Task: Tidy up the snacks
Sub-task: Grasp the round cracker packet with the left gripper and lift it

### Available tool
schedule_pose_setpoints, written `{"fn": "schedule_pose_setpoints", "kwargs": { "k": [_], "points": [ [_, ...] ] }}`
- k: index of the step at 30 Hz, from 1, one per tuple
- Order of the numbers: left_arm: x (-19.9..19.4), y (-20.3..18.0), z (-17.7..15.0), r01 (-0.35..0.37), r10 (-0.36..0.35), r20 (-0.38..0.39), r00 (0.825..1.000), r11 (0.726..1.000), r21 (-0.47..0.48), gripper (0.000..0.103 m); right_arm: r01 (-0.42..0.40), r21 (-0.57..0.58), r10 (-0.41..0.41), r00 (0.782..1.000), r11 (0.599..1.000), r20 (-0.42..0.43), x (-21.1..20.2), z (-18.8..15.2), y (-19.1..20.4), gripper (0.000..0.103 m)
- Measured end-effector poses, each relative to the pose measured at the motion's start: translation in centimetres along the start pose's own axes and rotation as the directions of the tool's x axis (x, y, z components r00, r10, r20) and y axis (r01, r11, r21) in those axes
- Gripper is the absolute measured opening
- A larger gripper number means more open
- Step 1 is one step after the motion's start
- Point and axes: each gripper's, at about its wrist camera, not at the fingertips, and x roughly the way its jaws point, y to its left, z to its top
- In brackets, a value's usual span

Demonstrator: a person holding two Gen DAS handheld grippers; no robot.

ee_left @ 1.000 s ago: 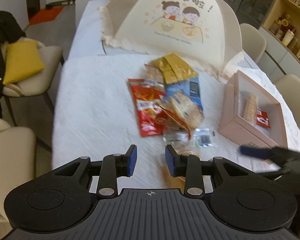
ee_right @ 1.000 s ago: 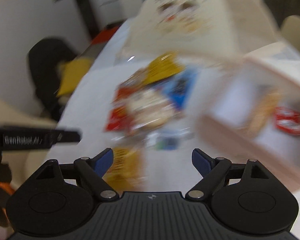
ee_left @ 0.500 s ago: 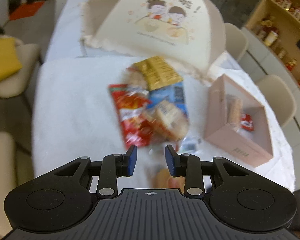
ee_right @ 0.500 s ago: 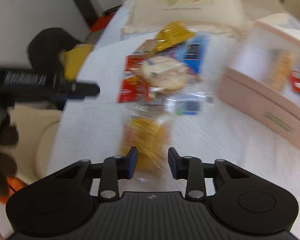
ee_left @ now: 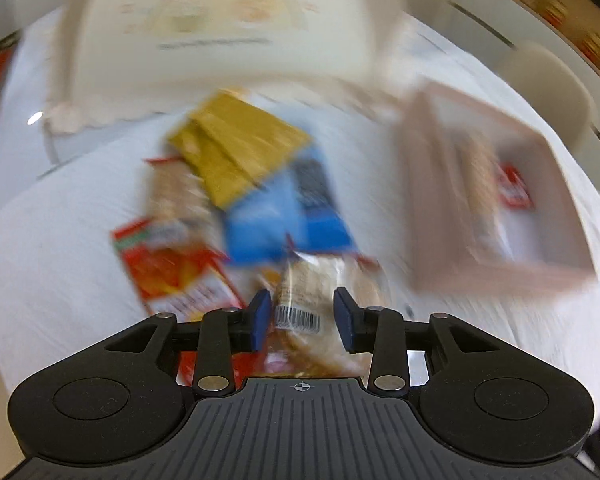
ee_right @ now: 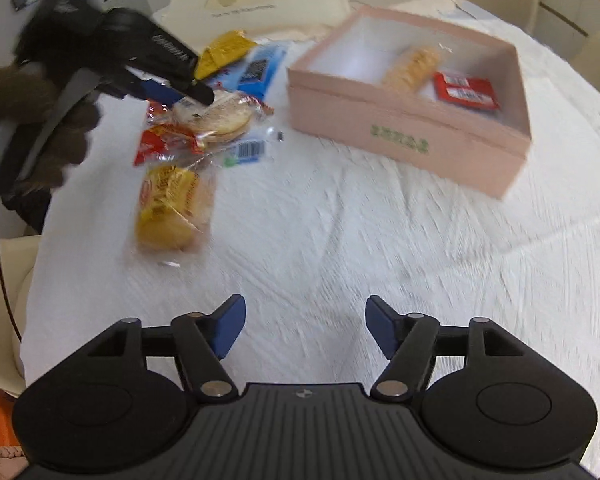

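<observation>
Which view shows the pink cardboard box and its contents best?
The right wrist view: the pink cardboard box is fairly sharp, open side up, holding a cracker sleeve and a red packet. The left wrist view shows the box at right, heavily motion-blurred, its contents only smears.

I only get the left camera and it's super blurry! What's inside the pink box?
Observer: The right wrist view is sharper. The pink box holds a sleeve of round crackers and a flat red packet, side by side.
Operator: Where's my other gripper? I don't see it at all.
Observer: The right gripper is open, over bare white tablecloth, short of the snacks.
Operator: Is any snack hiding from me?
Observer: Yes, a clear pack of yellow cakes lies at the near edge of the pile, the closest snack to that gripper.
</observation>
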Motion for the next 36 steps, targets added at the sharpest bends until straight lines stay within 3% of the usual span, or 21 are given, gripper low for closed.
{"fn": "schedule_pose_setpoints", "kwargs": {
  "k": [4, 8, 10, 12, 17, 19, 20, 22, 24, 27, 31, 36],
  "points": [
    [0.6, -2.7, -1.5, 0.014, -0.012, -0.030, 0.999, 0.997, 0.071, 0.042, 0.007, 0.013, -0.006, 0.999, 1.000, -0.032, 1.3, -0.9, -0.3, 0.071],
    [1.5, -4.9, -1.6, 0.021, -0.018, -0.043, 0.999, 0.998, 0.056, 0.044, 0.019, -0.051, -0.020, 1.000, 0.999, -0.011, 1.7, -1.6, 0.7, 0.084],
    [1.5, -6.0, -1.9, 0.017, -0.013, -0.053, 0.998, 0.996, 0.087, 0.051, 0.035, -0.095, -0.035, 0.999, 0.995, 0.000, 1.9, -2.0, 1.5, 0.087],
    [1.2, -6.7, -2.4, 0.018, -0.011, -0.054, 0.998, 0.993, 0.114, 0.053, 0.052, -0.126, -0.049, 0.999, 0.991, 0.021, 1.9, -2.6, 1.9, 0.088],
    [0.7, -7.8, -2.5, 0.031, -0.028, -0.039, 0.999, 0.998, 0.059, 0.052, 0.040, -0.135, -0.034, 0.998, 0.990, 0.046, 1.8, -3.2, 1.6, 0.094],
    [1.7, -9.1, -2.5, 0.002, 0.004, -0.063, 0.998, 0.996, 0.085, 0.052, 0.039, -0.146, -0.032, 0.998, 0.989, 0.052, 1.8, -3.4, 1.7, 0.096],
    [2.3, -9.9, -2.7, -0.015, 0.023, -0.070, 0.997, 0.994, 0.108, 0.058, 0.039, -0.153, -0.031, 0.998, 0.987, 0.053, 1.8, -3.5, 1.8, 0.097],
    [2.6, -11.1, -3.0, -0.028, 0.034, -0.040, 0.999, 0.990, 0.140, 0.061, 0.034, -0.165, -0.025, 0.998, 0.986, 0.055, 1.7, -3.7, 1.9, 0.099],
    [2.7, -11.8, -3.0, -0.039, 0.044, -0.036, 0.998, 0.990, 0.137, 0.062, 0.027, -0.180, -0.017, 0.998, 0.983, 0.055, 1.6, -4.1, 1.8, 0.103],
    [2.8, -12.8, -3.4, 0.005, 0.006, -0.066, 0.998, 0.988, 0.154, 0.062, 0.018, -0.198, -0.001, 0.996, 0.980, 0.086, 1.4, -5.0, 1.6, 0.103],
    [2.9, -14.4, -4.0, 0.023, -0.013, -0.050, 0.999, 0.978, 0.206, 0.062, 0.013, -0.204, 0.012, 0.993, 0.979, 0.121, 1.1, -5.7, 1.5, 0.103],
    [1.1, -14.3, -4.0, 0.043, -0.043, -0.006, 0.999, 0.990, 0.135, 0.056, -0.001, -0.227, 0.040, 0.985, 0.974, 0.166, 0.8, -6.7, 1.4, 0.103]
  ]
}}
